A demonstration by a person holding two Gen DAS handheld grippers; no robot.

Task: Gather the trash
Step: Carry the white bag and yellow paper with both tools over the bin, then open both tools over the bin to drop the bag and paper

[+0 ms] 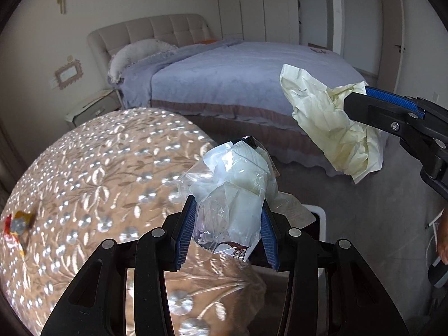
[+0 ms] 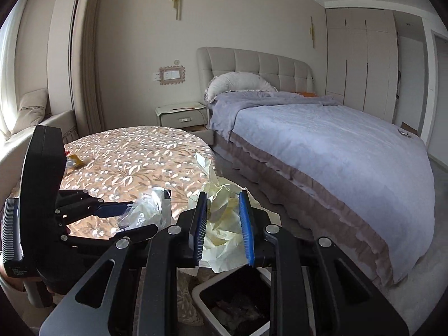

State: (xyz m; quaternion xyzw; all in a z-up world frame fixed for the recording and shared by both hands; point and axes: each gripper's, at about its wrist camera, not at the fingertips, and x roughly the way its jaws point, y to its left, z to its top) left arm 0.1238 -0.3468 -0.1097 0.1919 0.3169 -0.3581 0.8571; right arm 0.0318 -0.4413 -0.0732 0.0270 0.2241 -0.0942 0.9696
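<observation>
My left gripper (image 1: 228,210) is shut on a crumpled clear plastic bag (image 1: 238,184), held above the table's right edge; it also shows in the right wrist view (image 2: 145,210). My right gripper (image 2: 222,198) is shut on a crumpled pale yellow paper (image 2: 221,224), held above the white trash bin (image 2: 201,288), which holds dark trash. In the left wrist view the paper (image 1: 327,123) hangs in the air to the right, over the bed's edge. A small red-and-yellow wrapper (image 1: 16,224) lies on the round table's far left; it also shows in the right wrist view (image 2: 74,162).
The round table (image 1: 98,168) has a shiny floral cloth. A bed (image 2: 322,145) with a lilac cover fills the right side. A nightstand (image 2: 182,114) stands beside it. A beige sofa (image 2: 33,123) is at far left. The bin (image 1: 319,215) shows under the left gripper.
</observation>
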